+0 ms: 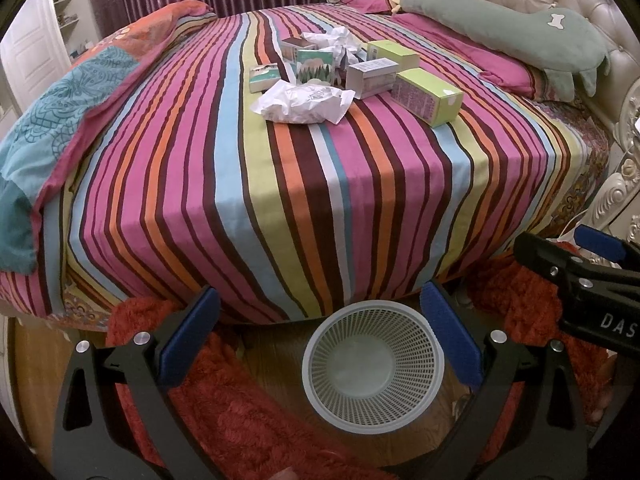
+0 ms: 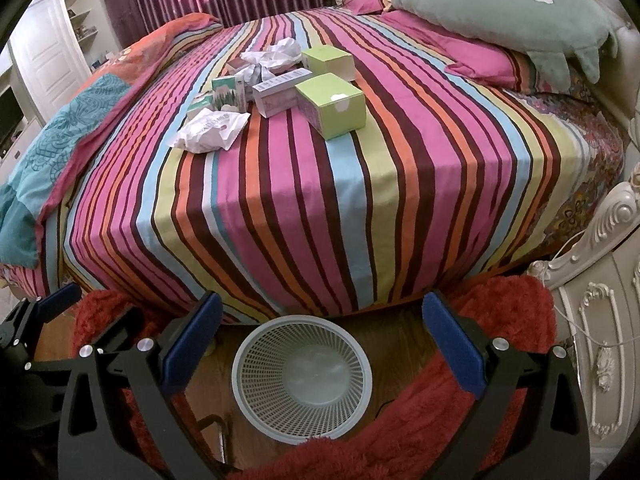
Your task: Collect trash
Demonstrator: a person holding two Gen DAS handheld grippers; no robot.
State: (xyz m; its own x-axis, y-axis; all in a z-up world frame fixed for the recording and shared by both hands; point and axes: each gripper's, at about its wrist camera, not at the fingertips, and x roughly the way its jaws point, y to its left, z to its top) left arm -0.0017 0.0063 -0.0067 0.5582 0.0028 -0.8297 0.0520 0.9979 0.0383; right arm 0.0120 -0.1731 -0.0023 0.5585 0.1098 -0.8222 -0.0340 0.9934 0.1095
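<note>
In the left wrist view I see my left tongs spread wide and grasping nothing, their blue pads on both sides of the lower frame. Between them, on the wooden floor, stands a white mesh basket with its opening toward me; it looks empty. A red fluffy rug lies around it. Behind the basket rises the bed with a striped cover. The trash is grouped near the middle of the bed: a crumpled white wrapper nearest to me, a light green box to its right, a white box just behind that, a second green box farther back, small green printed cartons and crumpled paper at the back. A grey-green plush pillow lies along the headboard. At the right edge my right tongs enter the frame; from here I cannot tell their state.

In the right wrist view my right tongs are also released, wide apart, holding nothing. The basket stands on the floor between the pads, touching neither. The trash sits on the cover, well apart from the basket: the wrapper at left, the green box at right, the white box between them. The left tongs show at the left edge. A carved white nightstand stands at right.
</note>
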